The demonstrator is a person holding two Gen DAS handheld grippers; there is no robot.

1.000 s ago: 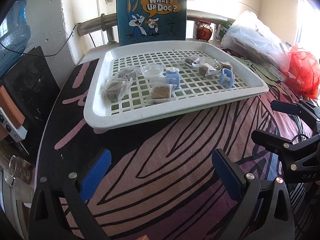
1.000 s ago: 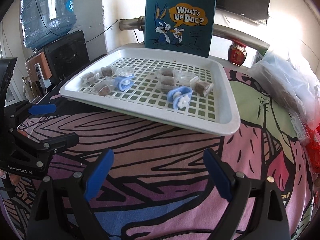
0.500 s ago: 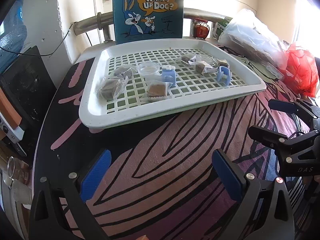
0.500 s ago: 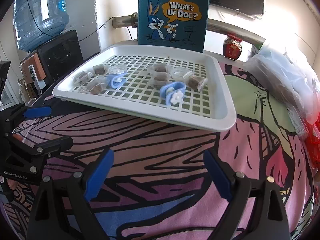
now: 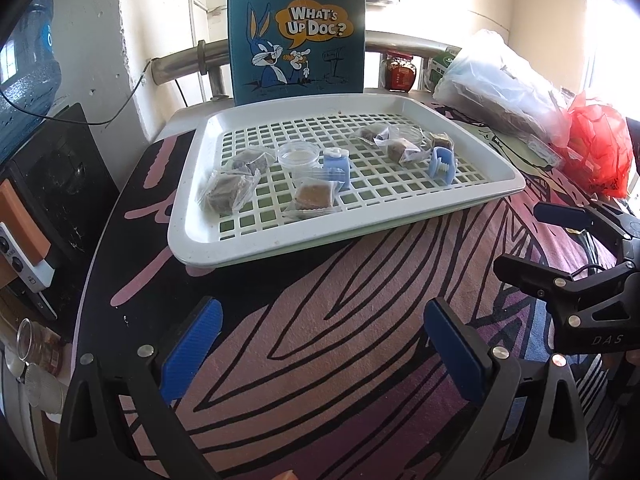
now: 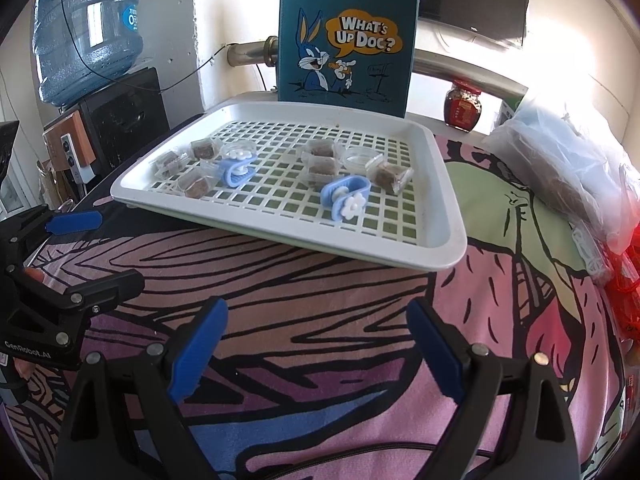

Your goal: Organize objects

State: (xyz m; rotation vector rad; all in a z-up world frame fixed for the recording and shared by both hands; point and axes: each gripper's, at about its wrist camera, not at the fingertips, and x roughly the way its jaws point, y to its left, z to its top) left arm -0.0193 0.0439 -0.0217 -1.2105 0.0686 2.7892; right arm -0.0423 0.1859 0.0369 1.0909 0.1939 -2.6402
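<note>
Left wrist view: my left gripper [image 5: 320, 344] hangs over the patterned cloth [image 5: 320, 320] on the bench, jaws wide, nothing between them. I judge it parked short of the white slotted tray [image 5: 208, 248] so the whole load reads at once. On the tray, left group: wrapped snack squares [image 5: 224, 194], a clear round cup [image 5: 298, 156], a blue clip [image 5: 337, 166]. Right group: more wrapped pieces [image 5: 402, 150] and a second blue clip [image 5: 442, 164]. The right gripper [image 5: 560, 248] shows at the right edge, apart from the tray, jaws spread.

Right wrist view: right gripper [image 6: 316, 344] also over the cloth, jaws wide and empty, near edge of the tray [image 6: 448, 248] just beyond. Flower clip [image 6: 346, 198] lies nearest my reach; its twin [image 6: 237, 168] sits left among the wrapped squares. A clear cup [image 6: 360, 158] sits beside the right-hand pieces. The cartoon tote bag [image 6: 346, 40] stands upright behind the tray, possibly the destination; I cannot confirm. Nothing sorted yet, by my reading.
</note>
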